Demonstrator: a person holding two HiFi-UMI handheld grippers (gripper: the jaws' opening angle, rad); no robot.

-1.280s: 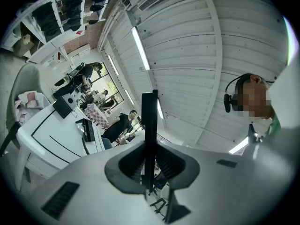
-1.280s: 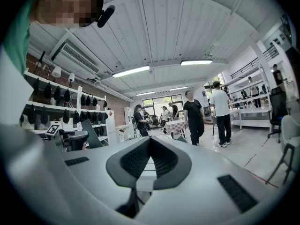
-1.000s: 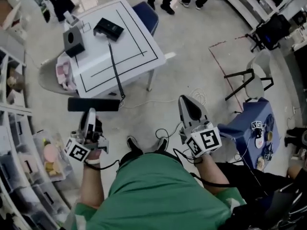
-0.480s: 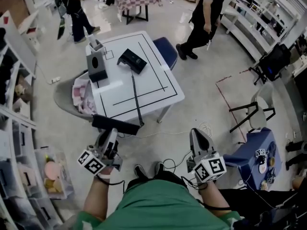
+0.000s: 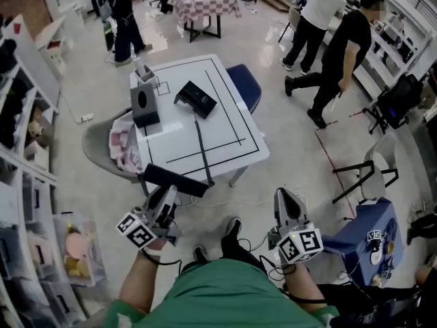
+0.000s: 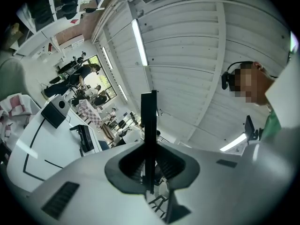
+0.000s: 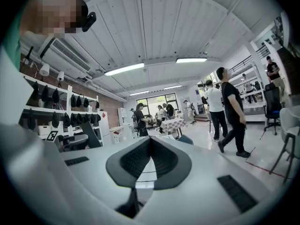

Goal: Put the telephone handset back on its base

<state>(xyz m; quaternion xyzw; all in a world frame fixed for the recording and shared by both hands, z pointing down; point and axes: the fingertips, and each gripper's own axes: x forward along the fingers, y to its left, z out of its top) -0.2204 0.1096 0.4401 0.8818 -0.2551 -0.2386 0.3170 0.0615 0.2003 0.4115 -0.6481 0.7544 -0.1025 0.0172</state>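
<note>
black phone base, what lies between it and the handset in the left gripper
Head view: a thin black cord crossing the white square tabletop, from the black telephone base to the flat black handset.

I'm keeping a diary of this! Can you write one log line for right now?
left gripper: shut on handset | right gripper: shut, empty | base: on table, no handset on it

Open lab hall: storage shelving, line-marked table, concrete floor, people walking.
</note>
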